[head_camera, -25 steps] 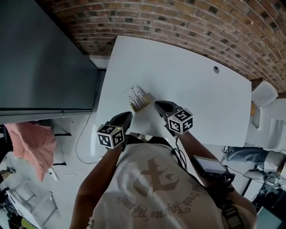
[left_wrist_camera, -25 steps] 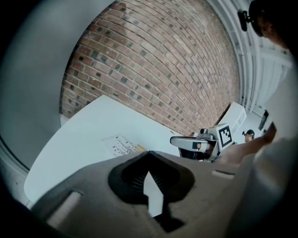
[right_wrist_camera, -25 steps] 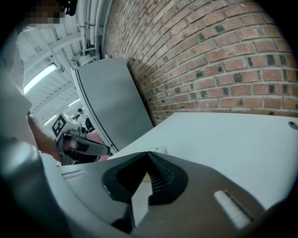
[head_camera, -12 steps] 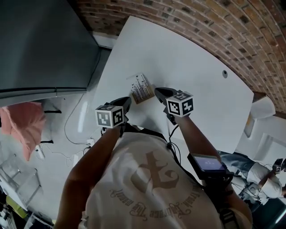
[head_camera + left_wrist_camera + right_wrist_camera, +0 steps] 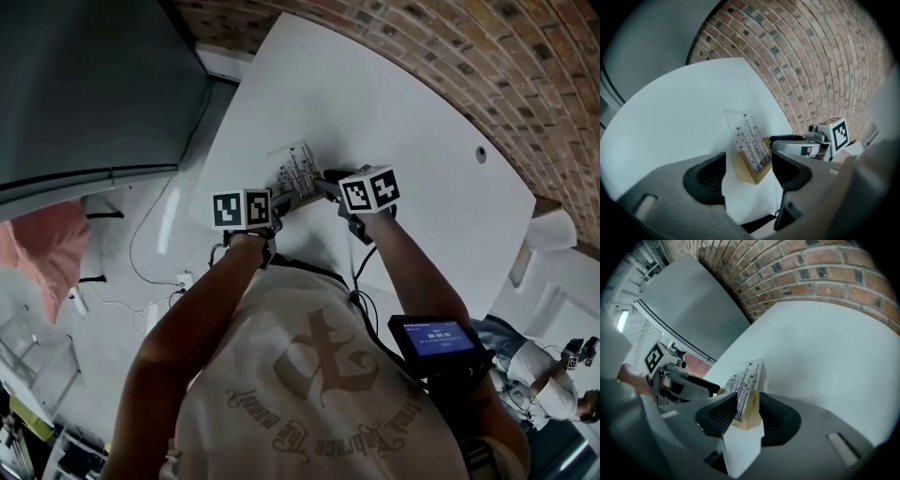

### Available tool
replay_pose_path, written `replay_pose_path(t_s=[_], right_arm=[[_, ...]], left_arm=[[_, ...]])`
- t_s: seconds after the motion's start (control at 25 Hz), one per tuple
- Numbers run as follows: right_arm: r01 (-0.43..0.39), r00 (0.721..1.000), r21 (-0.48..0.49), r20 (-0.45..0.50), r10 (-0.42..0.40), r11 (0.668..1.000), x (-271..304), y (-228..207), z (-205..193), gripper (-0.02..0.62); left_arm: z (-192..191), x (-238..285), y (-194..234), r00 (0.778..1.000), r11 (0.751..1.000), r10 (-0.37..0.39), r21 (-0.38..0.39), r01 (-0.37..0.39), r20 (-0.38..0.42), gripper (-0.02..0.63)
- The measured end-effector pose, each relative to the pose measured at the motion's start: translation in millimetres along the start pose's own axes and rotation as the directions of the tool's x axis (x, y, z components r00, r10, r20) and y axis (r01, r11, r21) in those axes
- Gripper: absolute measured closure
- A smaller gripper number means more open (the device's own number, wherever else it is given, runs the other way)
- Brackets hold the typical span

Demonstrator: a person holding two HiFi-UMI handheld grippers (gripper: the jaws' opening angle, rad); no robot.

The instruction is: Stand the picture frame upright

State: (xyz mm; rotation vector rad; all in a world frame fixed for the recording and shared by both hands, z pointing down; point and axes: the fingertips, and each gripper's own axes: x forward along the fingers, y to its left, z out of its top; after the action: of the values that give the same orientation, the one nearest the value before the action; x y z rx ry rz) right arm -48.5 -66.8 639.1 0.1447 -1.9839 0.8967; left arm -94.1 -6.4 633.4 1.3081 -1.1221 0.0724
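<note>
Opening just now, R hand-held gripper [image 5: 746, 409] straddles picture frame [image 5: 747, 375] loosely; L hand-held gripper [image 5: 748, 169] opened too, empty.

1. A pale beige, short-sleeved T-shirt [image 5: 234, 375] is worn. A dark ornate emblem [image 5: 323, 361] is printed on it, with an arc of gothic lettering [image 5: 281, 436] beneath.
2. Above the T-shirt, the left gripper [image 5: 278, 199] and the right gripper [image 5: 325, 178] are each topped by a white cube [image 5: 368, 188] marked with black squares.
3. The gripper bodies are moulded in grey, and the jaws are lined with black ribbed pads [image 5: 707, 177].
4. Both pairs of jaws have just been opened, and the picture frame [image 5: 298, 173] is seen between each pair.
5. A black cable [image 5: 359, 272] is run from the right gripper down to the T-shirt.
6. At the T-shirt's right side, a black device [image 5: 436, 339] with a lit blue screen is carried, and black straps [image 5: 469, 408] are fitted below it.
</note>
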Motion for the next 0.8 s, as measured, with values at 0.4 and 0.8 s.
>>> replay_pose_path(t_s=[0.4,0.8], right_arm=[[-0.003,0.995,0.086,-0.095,0.011,0.996,21,-2,-4,0.438],[0.003,0.997,0.115,-0.074,0.005,0.993,22,1,-3,0.457]], left_arm=[[-7,18,3,0.992,0.995,0.018,-0.100,-0.031,-0.124,0.269],[-13,18,15,0.982,0.993,0.051,-0.095,-0.069,-0.180,0.417]])
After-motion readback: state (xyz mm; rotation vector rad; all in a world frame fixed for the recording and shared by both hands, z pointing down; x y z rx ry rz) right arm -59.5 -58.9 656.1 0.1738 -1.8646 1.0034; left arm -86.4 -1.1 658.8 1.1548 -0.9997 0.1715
